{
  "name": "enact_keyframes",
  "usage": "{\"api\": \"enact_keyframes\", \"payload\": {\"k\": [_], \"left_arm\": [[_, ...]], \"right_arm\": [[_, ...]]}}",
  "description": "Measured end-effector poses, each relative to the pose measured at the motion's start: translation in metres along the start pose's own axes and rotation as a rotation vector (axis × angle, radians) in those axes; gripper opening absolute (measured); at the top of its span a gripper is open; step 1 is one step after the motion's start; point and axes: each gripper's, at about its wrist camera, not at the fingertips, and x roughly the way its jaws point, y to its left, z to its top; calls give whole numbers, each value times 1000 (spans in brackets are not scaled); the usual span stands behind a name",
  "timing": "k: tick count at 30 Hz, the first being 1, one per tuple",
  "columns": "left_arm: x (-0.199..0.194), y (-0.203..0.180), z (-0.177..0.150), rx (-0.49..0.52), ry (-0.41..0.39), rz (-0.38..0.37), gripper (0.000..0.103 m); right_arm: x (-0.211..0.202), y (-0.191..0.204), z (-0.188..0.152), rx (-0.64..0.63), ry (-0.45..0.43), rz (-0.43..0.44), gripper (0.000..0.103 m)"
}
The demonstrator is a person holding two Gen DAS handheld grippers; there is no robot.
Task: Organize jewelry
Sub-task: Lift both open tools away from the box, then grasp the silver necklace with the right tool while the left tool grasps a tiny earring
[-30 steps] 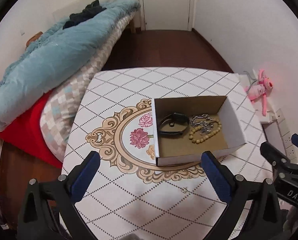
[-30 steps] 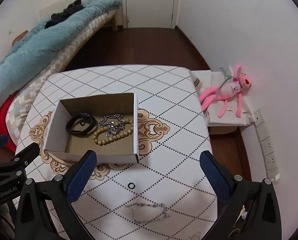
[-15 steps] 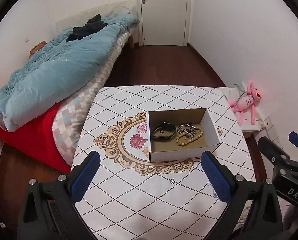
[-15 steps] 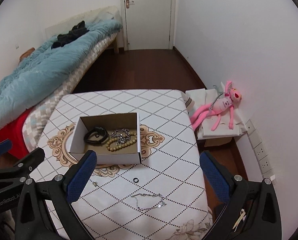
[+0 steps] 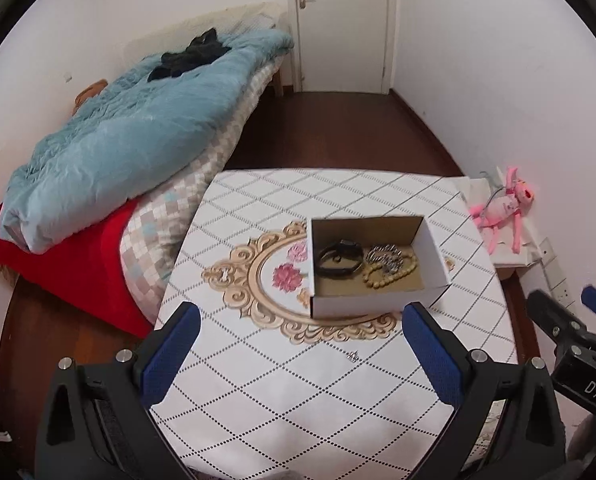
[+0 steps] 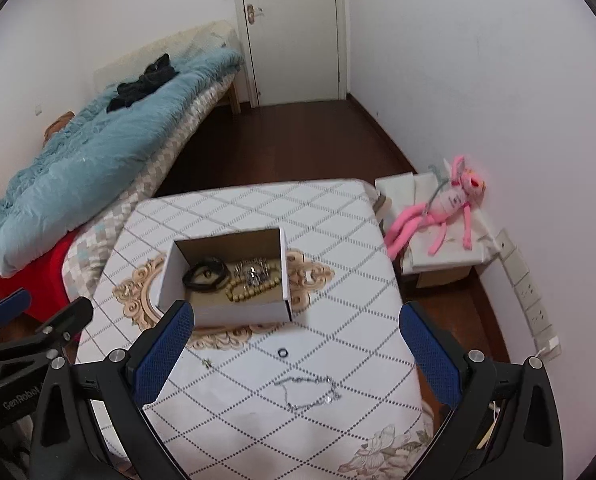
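An open cardboard box (image 5: 377, 304) (image 6: 222, 312) stands on the patterned table (image 5: 282, 392) (image 6: 337, 280). It holds a black band (image 5: 339, 264) (image 6: 204, 278), a silver chain bracelet (image 5: 385, 257) (image 6: 254, 274) and a tan bead bracelet (image 5: 389, 276) (image 6: 254, 292). On the table lie a black ring (image 6: 283, 352), a thin silver necklace (image 6: 309, 392) and a small earring (image 5: 352, 356) (image 6: 206, 363). My left gripper (image 5: 299, 354) and right gripper (image 6: 296, 354) are open, empty, above the table's near edge.
A bed with a blue duvet (image 5: 130, 140) and red cover (image 5: 78, 268) stands left of the table. A pink plush toy (image 6: 441, 208) lies on white boxes at the right wall. A door (image 6: 294, 32) is at the back.
Both grippers have pulled up and back from the table, so the box looks smaller and farther. The jewelry has not moved.
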Motion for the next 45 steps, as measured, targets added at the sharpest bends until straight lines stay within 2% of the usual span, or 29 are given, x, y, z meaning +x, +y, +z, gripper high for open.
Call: {"api": "enact_keyframes", "payload": {"k": [3,9,13,17,19,21,22,24,26,27,29,33,36,43,45], "left_arm": [[19,1,-12,-12,36,14,103],[72,0,-47,22,160,47,103],[104,0,-70,23,259,31,103],[122,-1,-83,10,317,1,103],[129,-2,-86,7,333,-12,102],[134,-5,-87,11,338,-28,101],[136,-7,-87,16,338,-33,99],[140,-14,-87,39,337,-50,94],[143,-22,-86,59,340,-70,82],[145,-26,-86,67,344,-77,81],[147,-33,-86,84,341,-92,71],[151,-45,-84,112,335,-106,67],[154,-51,-83,131,324,-116,56],[150,-66,-78,185,307,-146,12],[150,-68,-79,190,304,-148,10]], "right_arm": [[25,-10,-15,27,74,-16,103],[96,-46,-69,98,250,-38,103],[127,-58,-96,141,301,-31,96],[147,-59,-113,161,327,-26,75],[147,-54,-115,139,295,-42,65],[147,-51,-116,131,282,-53,48],[147,-51,-116,128,276,-60,40],[148,-52,-115,129,266,-61,14],[149,-53,-114,126,254,-64,9],[148,-53,-114,127,249,-64,7],[148,-55,-114,134,244,-61,6],[147,-55,-114,143,242,-54,5],[147,-56,-113,148,243,-51,5],[148,-56,-113,154,245,-46,5],[148,-56,-113,155,245,-45,5]]}}
